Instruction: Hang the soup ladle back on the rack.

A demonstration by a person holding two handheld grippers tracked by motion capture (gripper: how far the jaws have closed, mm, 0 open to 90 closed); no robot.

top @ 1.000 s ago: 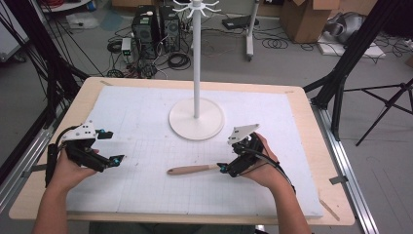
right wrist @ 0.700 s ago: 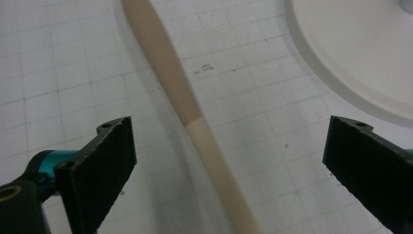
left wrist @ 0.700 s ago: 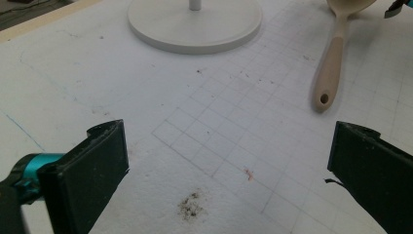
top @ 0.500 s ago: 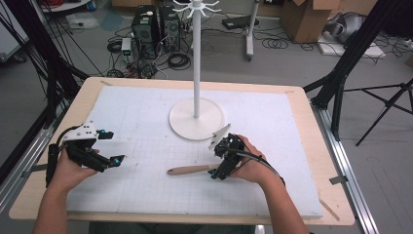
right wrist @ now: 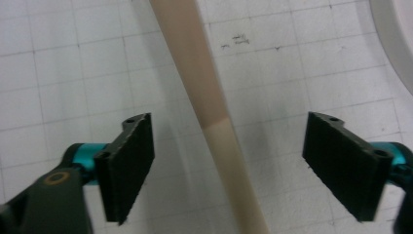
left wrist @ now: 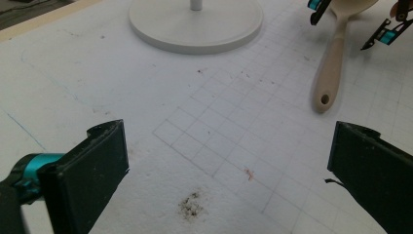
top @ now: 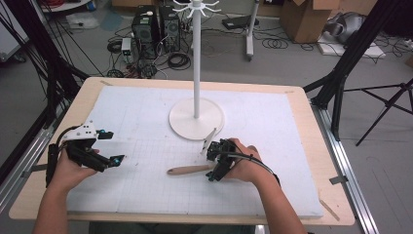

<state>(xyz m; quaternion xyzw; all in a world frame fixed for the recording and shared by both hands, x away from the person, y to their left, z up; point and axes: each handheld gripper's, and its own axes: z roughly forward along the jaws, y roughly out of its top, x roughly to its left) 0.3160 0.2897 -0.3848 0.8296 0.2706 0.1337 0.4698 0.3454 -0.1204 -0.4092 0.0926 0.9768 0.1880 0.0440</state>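
the wooden spoon (top: 190, 169) lies flat on the white mat (top: 146, 126), near the stand base (top: 196, 118). the right gripper (top: 214, 163) is held over its handle, jaws wide astride it, probably for grasping. the left gripper (top: 104, 158) is parked aside, jaws wide, empty.

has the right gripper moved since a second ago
Yes. In the high view the right gripper has shifted left, closer under the stand base, and now straddles the wooden spoon, jaws open.
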